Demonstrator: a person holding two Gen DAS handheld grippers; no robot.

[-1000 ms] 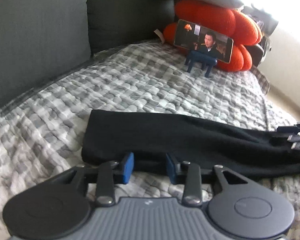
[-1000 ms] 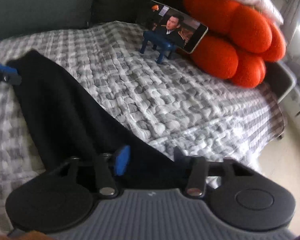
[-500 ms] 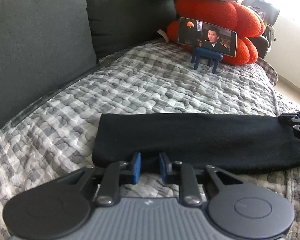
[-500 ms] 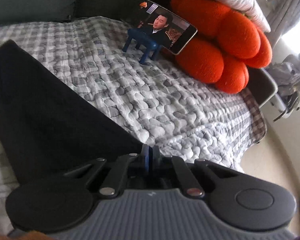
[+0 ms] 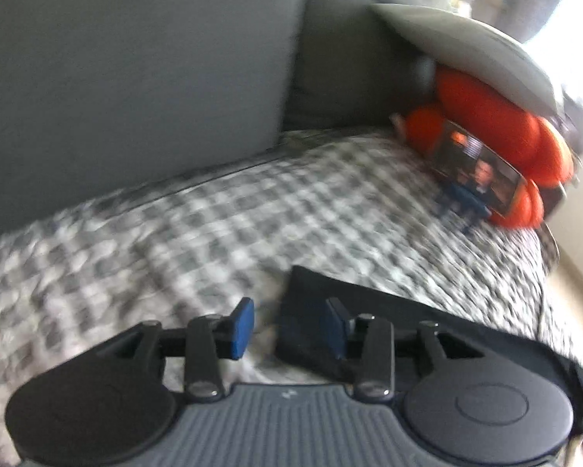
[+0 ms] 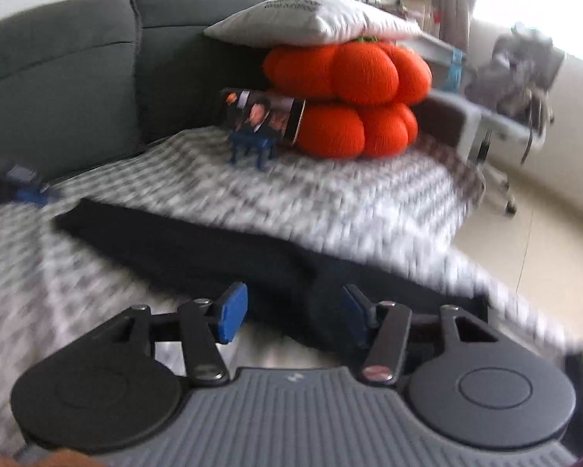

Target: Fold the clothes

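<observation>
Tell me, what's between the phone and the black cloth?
Only bare checkered blanket. In the right wrist view, nothing sits on the stretch from the phone on its blue stand down to the black cloth.

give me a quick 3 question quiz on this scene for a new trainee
1. True or false: the black garment lies flat on the checked quilt.
2. What sits on top of the orange cushion? A) a white pillow B) a book C) a folded towel
3. Is either gripper clamped on the cloth?

Key
1. True.
2. A, the white pillow.
3. No. The left gripper and the right gripper both have their jaws opening; the pads stand apart, with cloth showing between them but not pinched.
</observation>
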